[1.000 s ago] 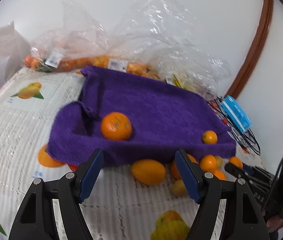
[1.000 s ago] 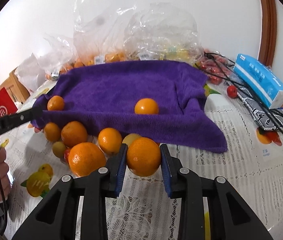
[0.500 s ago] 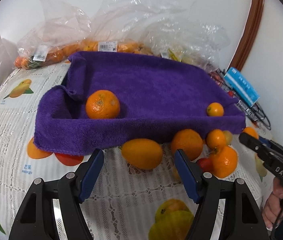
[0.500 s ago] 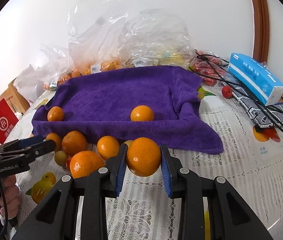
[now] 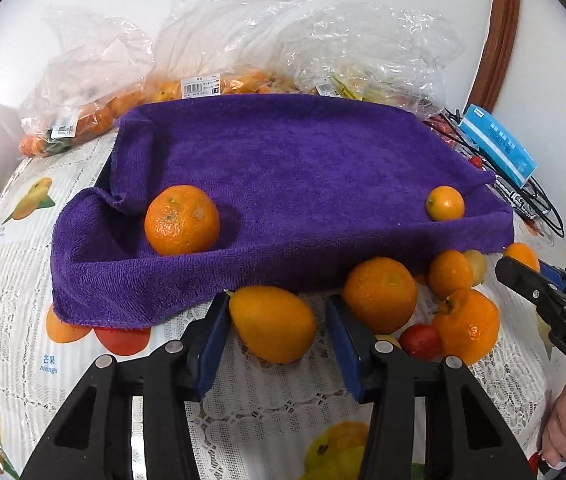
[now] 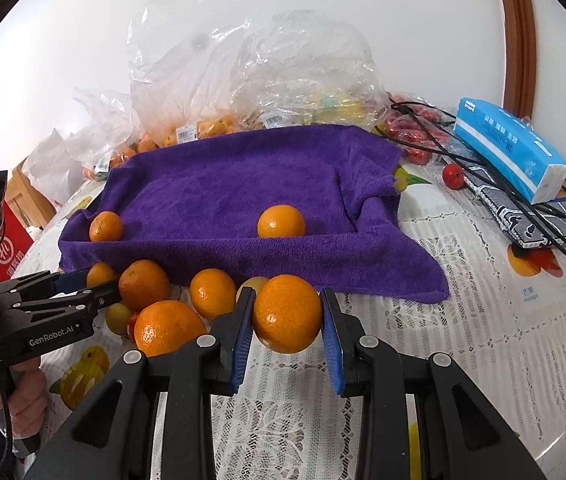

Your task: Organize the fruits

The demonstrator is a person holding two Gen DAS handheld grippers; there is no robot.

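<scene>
We hold the right hand-held gripper (image 6: 287, 322) clenched on a round orange (image 6: 287, 313), its blue pads pressing both sides of the fruit and keeping it above the lace-covered bench (image 6: 463, 360), just in front of the purple towel (image 6: 243, 196). Our left hand-held gripper (image 5: 277, 326) has an egg-shaped orange fruit (image 5: 273, 323) between its jaws, which are closing; the left pad touches the fruit, while a narrow gap shows at the right pad. That fruit lies on the bench against the towel's front edge. On the towel rest a large mandarin (image 5: 181, 220) near its left fold and a small kumquat (image 5: 445, 203) near its right corner. Loose fruit is heaped on the bench by the towel's front edge: a big orange (image 5: 380, 294), a smaller orange (image 5: 450, 273), a stemmed mandarin (image 5: 467, 325) and a small red fruit (image 5: 421, 341). Behind the towel stand clear plastic bags (image 6: 251, 76) of fruit, and to the right lie a blue tissue pack (image 6: 511, 152) and black cables (image 6: 555, 216).
</scene>
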